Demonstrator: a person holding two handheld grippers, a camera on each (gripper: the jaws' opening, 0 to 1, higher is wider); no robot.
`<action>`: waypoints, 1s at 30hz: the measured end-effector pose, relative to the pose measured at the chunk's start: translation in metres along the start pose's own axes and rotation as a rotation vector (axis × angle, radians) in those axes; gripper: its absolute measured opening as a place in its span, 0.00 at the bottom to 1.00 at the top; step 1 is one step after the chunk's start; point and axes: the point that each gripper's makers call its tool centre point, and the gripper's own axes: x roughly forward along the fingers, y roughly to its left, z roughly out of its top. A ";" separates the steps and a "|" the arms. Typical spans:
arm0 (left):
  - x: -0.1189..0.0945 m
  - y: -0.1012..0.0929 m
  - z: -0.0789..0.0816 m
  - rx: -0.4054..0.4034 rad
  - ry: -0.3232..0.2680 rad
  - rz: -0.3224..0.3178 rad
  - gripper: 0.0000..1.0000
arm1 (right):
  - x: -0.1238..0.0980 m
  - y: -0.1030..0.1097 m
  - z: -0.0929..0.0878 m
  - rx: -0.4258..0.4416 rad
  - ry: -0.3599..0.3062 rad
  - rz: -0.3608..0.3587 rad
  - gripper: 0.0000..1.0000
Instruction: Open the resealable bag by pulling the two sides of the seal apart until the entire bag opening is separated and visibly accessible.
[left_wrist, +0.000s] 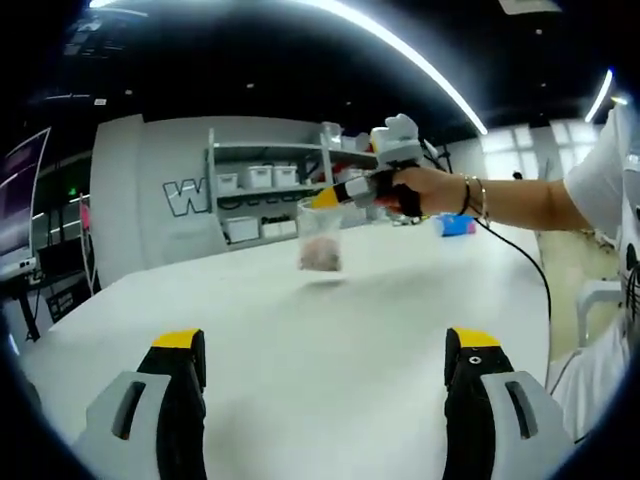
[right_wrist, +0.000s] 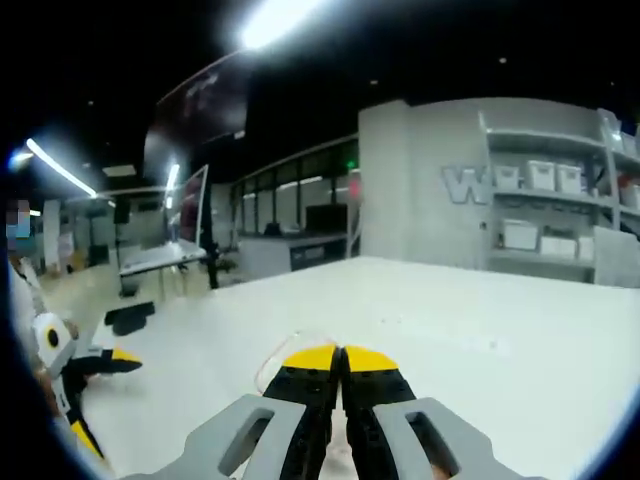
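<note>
A clear resealable bag (left_wrist: 320, 240) with pinkish contents hangs just above the white table (left_wrist: 300, 330), held at its top edge. My right gripper (left_wrist: 326, 197), in a person's hand, is shut on that top edge. In the right gripper view its yellow-tipped jaws (right_wrist: 340, 356) are pressed together, with the bag's clear rim (right_wrist: 272, 366) curving out to their left. My left gripper (left_wrist: 325, 350) stands open and wide apart, low over the table, well short of the bag and with nothing between its jaws. It also appears at the left edge as the left gripper (right_wrist: 100, 362).
A shelf with white bins (left_wrist: 262, 180) stands against the grey wall behind the table. A blue object (left_wrist: 455, 225) lies at the table's far right. A black cable (left_wrist: 535, 275) trails from the right gripper past the table edge. The person's forearm (left_wrist: 520, 200) reaches in from the right.
</note>
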 end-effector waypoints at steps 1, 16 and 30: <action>0.000 0.001 0.001 0.001 -0.006 0.006 0.98 | 0.001 -0.001 0.000 -0.003 0.002 -0.003 0.00; -0.002 -0.001 0.002 -0.009 -0.022 0.008 0.98 | 0.022 -0.022 0.000 0.016 0.008 -0.039 0.00; -0.001 -0.001 0.002 -0.018 -0.028 0.004 0.98 | 0.043 -0.032 0.006 -0.009 0.027 -0.065 0.00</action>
